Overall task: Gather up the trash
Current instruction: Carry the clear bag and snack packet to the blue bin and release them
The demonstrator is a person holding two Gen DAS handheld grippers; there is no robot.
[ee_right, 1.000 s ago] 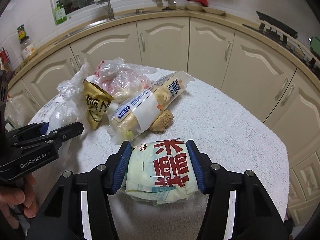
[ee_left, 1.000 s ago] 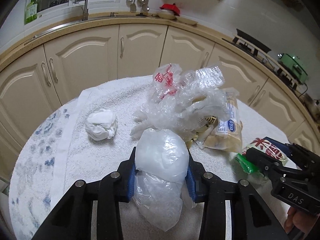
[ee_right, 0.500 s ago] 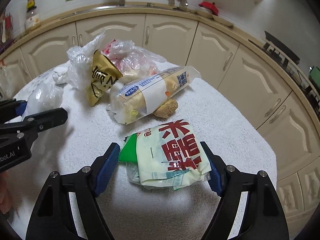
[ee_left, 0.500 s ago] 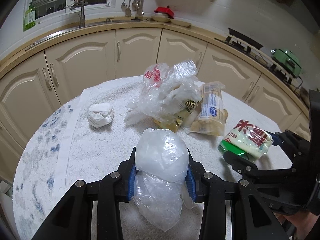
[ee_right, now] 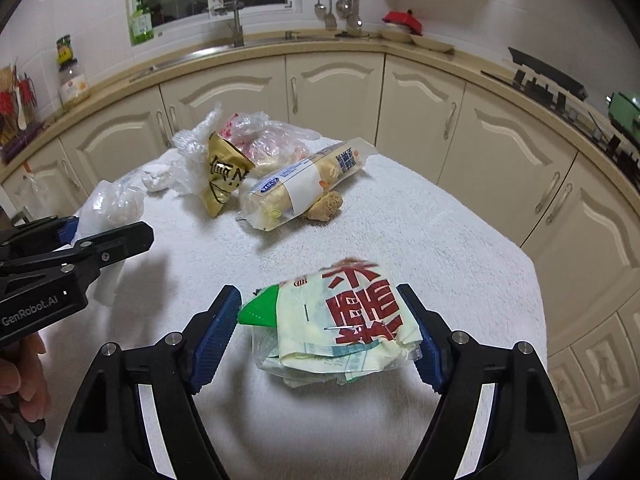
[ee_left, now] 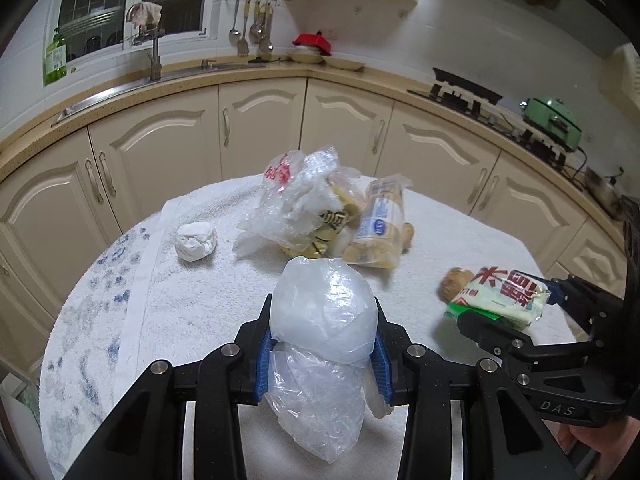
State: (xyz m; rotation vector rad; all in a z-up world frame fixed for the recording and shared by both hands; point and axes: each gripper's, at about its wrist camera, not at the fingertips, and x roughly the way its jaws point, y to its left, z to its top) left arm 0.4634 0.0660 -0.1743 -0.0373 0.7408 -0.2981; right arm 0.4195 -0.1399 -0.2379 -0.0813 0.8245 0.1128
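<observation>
My left gripper [ee_left: 322, 332] is shut on a crumpled clear plastic bag [ee_left: 324, 300], held just above the towel. From the right wrist view, the same gripper [ee_right: 100, 236] and bag [ee_right: 112, 204] sit at the far left. My right gripper [ee_right: 320, 320] stands open around a pale yellow packet with red characters and a green corner [ee_right: 352, 320], which lies on the white towel. The left pad is clear of the packet; the right pad is at its edge. In the left wrist view the packet [ee_left: 500, 296] lies between the right gripper's black fingers [ee_left: 480, 328].
A white towel covers the round table [ee_right: 440, 240]. At the far side lies a heap: clear bags [ee_left: 304, 200], a gold wrapper [ee_right: 224, 176], a long bread packet [ee_right: 304, 184], a brown lump [ee_right: 324, 206]. A crumpled white tissue [ee_left: 196, 240] lies left of it. Cream cabinets curve behind.
The right jaws have spread and let go of the yellow packet, which now rests on the towel. Both grippers have drawn back from the heap; the left still holds its bag.
</observation>
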